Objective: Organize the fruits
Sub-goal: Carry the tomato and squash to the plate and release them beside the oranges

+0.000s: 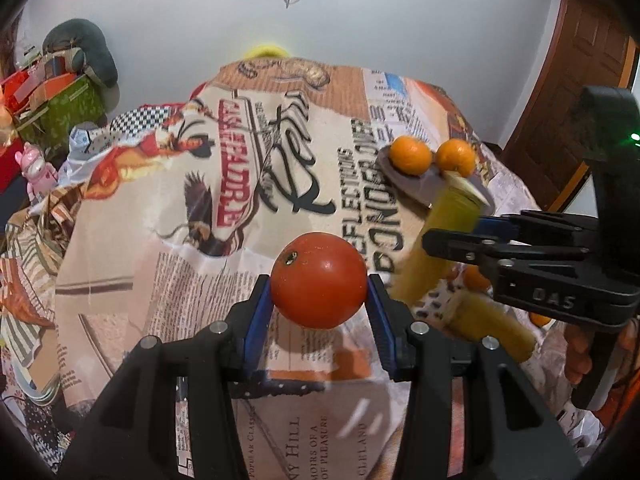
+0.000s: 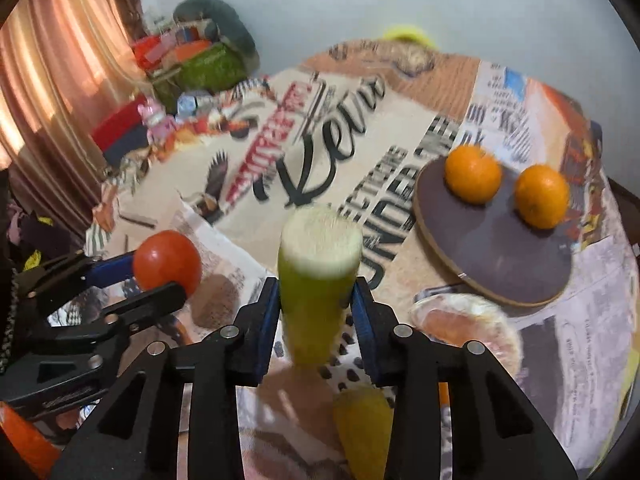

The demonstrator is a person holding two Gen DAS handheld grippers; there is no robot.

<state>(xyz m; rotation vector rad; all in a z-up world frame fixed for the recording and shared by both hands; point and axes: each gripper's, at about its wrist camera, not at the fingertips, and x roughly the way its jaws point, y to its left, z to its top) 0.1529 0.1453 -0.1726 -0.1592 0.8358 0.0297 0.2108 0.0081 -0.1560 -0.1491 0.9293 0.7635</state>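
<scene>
Left wrist view: left hand-held gripper [image 1: 319, 280] clamps a tomato [image 1: 319, 280]; right hand-held gripper [image 2: 316, 300] grips a yellow-green cut piece [image 2: 318, 280].

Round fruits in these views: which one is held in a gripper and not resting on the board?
The red tomato, clamped between the left gripper fingers above the table. The two oranges sit untouched on the round board.

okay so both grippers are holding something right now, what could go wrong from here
1. The tomato sits at the tips of the left gripper, held by its round sides, so it might slip or bruise.
2. The right gripper holds a yellow-green piece that looks motion-blurred; a fast swing toward the round board could knock the two oranges rolling off.
</scene>
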